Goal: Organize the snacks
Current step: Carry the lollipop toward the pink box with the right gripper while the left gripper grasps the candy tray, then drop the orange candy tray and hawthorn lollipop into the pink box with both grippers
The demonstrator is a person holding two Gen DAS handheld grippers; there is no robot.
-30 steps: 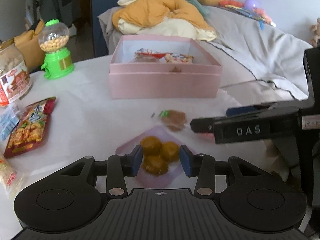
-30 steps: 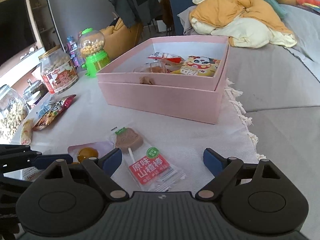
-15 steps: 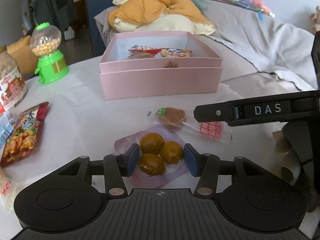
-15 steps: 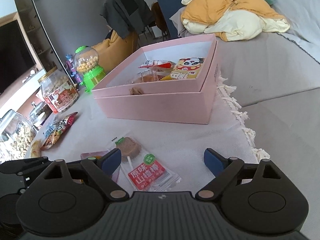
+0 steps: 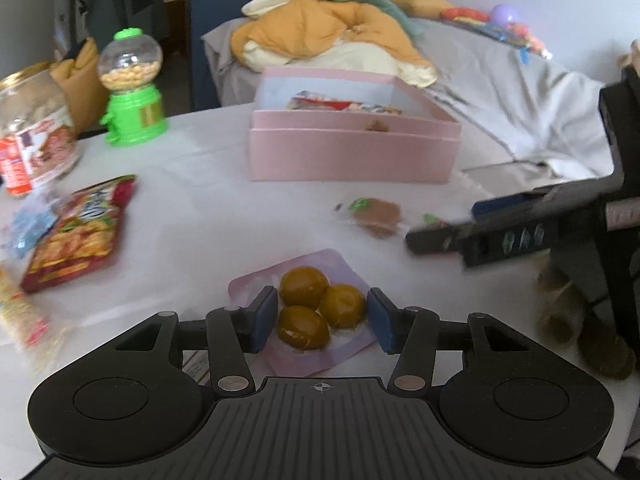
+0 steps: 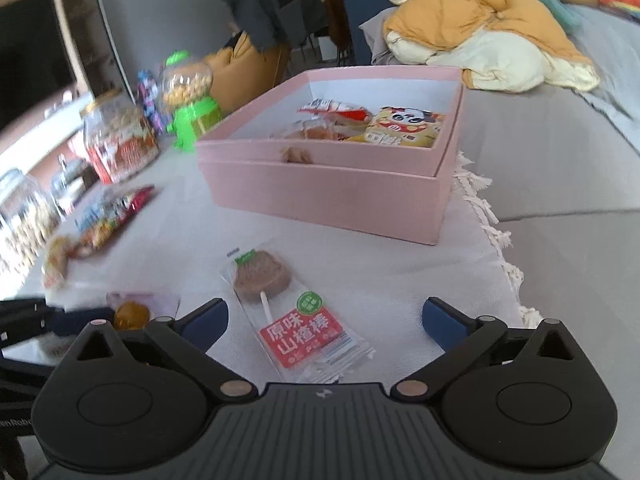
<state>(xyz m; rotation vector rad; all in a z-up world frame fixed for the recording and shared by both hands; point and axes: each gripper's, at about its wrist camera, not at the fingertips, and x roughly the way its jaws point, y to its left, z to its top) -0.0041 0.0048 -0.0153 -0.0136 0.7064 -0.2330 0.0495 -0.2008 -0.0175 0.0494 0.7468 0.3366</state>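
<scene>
Sorting partway: box (image 6: 320, 200) holds few packets; left gripper (image 5: 322, 320) spread around plum pack (image 5: 316, 316), right gripper (image 6: 324, 316) widening over lolly (image 6: 280, 300) (both untouched); chips (image 5: 76, 236) remain on surface (image 5: 192, 216).

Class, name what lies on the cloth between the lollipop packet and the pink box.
Nothing: in the right wrist view, bare white cloth separates the lollipop packet from the pink box.

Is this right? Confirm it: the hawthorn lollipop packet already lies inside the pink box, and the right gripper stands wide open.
Not quite. The right wrist view shows the hawthorn lollipop packet still on the tablecloth, in front of the pink box, between the fingers of the right gripper, which has just been opening and does stand wide open.
</scene>
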